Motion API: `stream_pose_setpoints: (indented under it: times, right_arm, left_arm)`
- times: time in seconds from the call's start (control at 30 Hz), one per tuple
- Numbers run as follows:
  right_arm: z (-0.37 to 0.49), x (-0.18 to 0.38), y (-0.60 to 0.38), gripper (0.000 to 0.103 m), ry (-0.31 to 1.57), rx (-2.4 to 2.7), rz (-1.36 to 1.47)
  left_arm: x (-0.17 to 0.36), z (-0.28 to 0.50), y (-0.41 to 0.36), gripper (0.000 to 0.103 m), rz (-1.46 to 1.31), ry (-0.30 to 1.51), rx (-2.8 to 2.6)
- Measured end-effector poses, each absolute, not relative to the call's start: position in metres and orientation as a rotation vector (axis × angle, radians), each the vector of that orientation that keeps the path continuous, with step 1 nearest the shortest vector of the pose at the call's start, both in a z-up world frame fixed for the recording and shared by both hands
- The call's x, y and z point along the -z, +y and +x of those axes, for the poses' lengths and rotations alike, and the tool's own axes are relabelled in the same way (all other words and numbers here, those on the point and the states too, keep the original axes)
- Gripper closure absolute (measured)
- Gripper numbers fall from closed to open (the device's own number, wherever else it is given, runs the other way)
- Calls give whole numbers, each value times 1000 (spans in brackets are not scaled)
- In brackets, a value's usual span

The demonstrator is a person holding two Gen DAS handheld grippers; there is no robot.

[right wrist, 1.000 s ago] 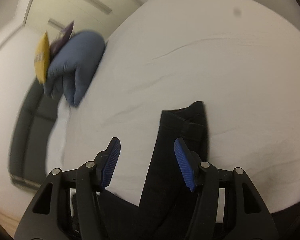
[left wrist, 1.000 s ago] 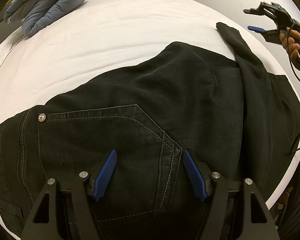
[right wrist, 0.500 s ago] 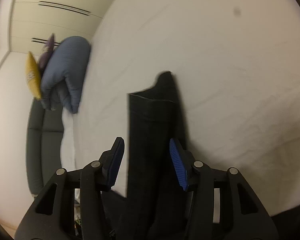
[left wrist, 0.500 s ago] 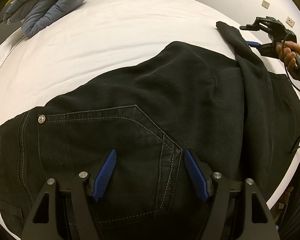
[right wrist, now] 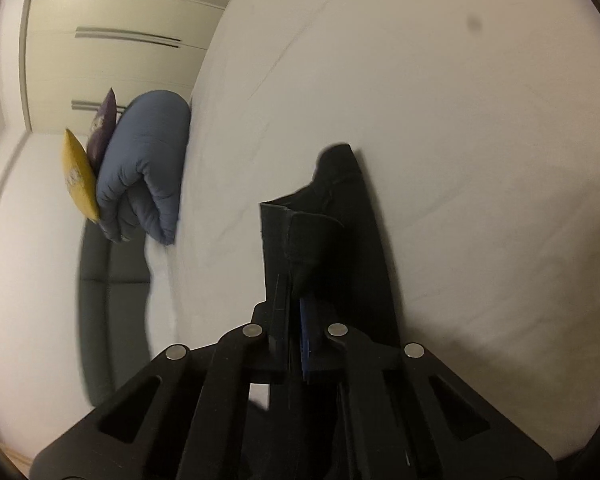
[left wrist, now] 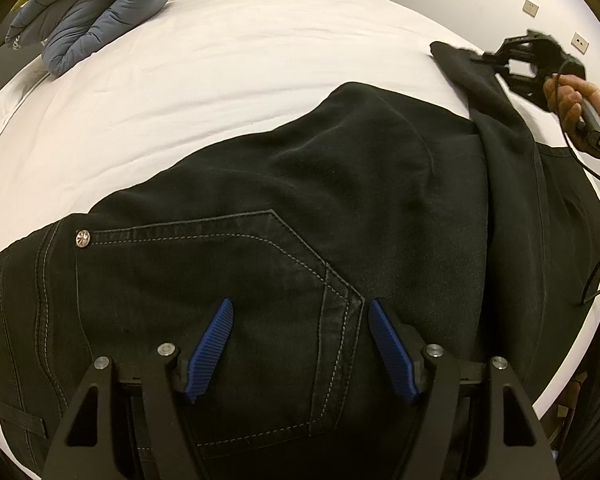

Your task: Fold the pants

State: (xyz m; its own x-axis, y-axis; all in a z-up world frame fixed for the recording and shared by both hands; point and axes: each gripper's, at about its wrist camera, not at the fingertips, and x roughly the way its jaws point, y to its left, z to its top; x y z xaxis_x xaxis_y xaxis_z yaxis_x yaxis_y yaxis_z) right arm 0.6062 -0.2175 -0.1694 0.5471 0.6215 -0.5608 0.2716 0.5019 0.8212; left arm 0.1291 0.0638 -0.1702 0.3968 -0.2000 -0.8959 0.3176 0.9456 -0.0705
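Black pants (left wrist: 340, 208) lie spread on the white bed (left wrist: 228, 64), waist end w/ back pocket (left wrist: 204, 280) right under the left claw (left wrist: 298, 340). One leg runs out toward the far right edge of the bed.

Left claw: jaws wide apart, hovering over the pocket area, nothing pinched.

Right claw (right wrist: 294, 320): jaws have just closed, now clamped on the leg cuff (right wrist: 296, 224); fabric sits sandwiched between the pads. Left view shows the same claw at the leg end, w/ a hand (left wrist: 572, 96) on its handle and a cable trailing off.

Risks, as I judge them:
- Grip looks like it's on a bunched bit of hem, maybe only one layer. If so, lifting pulls the leg crooked or the cuff slips out mid-carry.
- Waist isn't pinned. Dragging the leg across w/ left claw still open could slide the whole garment and wreck alignment.
- Leg already lies twisted over the other one; folding w/o smoothing locks in a crease.
- Cable near the bed edge could snag the fabric.
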Motion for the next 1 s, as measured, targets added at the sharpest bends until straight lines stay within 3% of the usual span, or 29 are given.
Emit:
stream_pose_setpoints:
  times: [0.13,0.33,0.43,0.57,0.7,1.0]
  right_arm:
    - [567,120,-228,101,890,-232,981]
    - [428,74,-279,101,677,-93,1026]
    - [336,80,-306,101,620,72,1085]
    - [239,151,-325,101,659,285,1274]
    - [190,186,-321,101,662,348,1345]
    - [130,163,-326,101,610,324,1280]
  left_arm:
    - [170,128,64,31,116,1113,331]
    - [168,125,70,31,111,1107,339]
    - [167,124,73,31,105,1107,345]
    - [167,124,74,30,109,1108,348]
    - [166,125,74,30,110,1113,348]
    - [165,131,65,29,106,1115,331]
